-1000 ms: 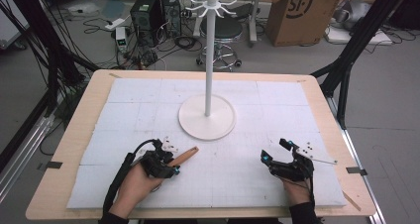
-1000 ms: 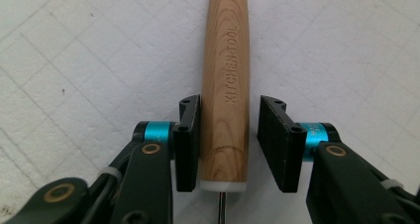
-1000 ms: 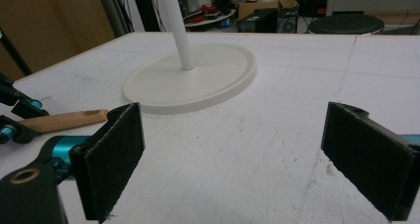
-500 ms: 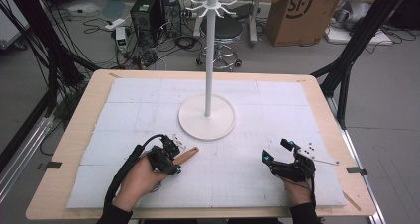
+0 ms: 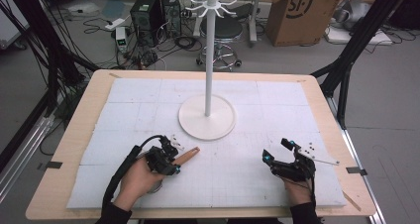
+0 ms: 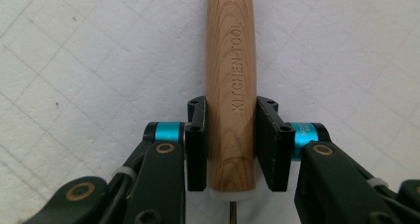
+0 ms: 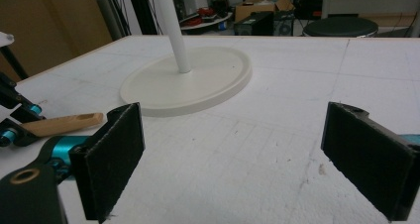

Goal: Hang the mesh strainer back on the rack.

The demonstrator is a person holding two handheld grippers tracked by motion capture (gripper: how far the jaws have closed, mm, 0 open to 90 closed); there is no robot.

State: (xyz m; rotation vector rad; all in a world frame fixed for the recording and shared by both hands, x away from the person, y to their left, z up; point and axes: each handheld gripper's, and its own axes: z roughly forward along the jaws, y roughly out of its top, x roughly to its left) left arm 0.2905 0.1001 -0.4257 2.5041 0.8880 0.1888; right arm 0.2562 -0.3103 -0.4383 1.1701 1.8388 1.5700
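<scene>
A wooden handle [image 6: 231, 60] stamped "KITCHEN TOOL" lies on the white mat near the front left. My left gripper [image 6: 231, 110] has just been closing on it, and both black pads now press its sides near the butt end. From above, the left gripper [image 5: 171, 162] sits on the handle [image 5: 189, 155], whose free end points right and away. My right gripper [image 5: 276, 150] rests at the front right, open with nothing between its pads [image 7: 114, 154]. In the right gripper view the handle [image 7: 64, 124] shows at the left.
A white stand [image 5: 208, 60] with short hooks at its top rises from a round base [image 5: 207, 117] in the middle of the mat; the base [image 7: 198, 80] lies ahead of the right gripper. Cardboard box [image 5: 297, 11], stool and cables are on the floor beyond the table.
The left gripper has edged slightly forward along the wooden handle and its jaws have narrowed onto it. The right gripper has stayed put.
</scene>
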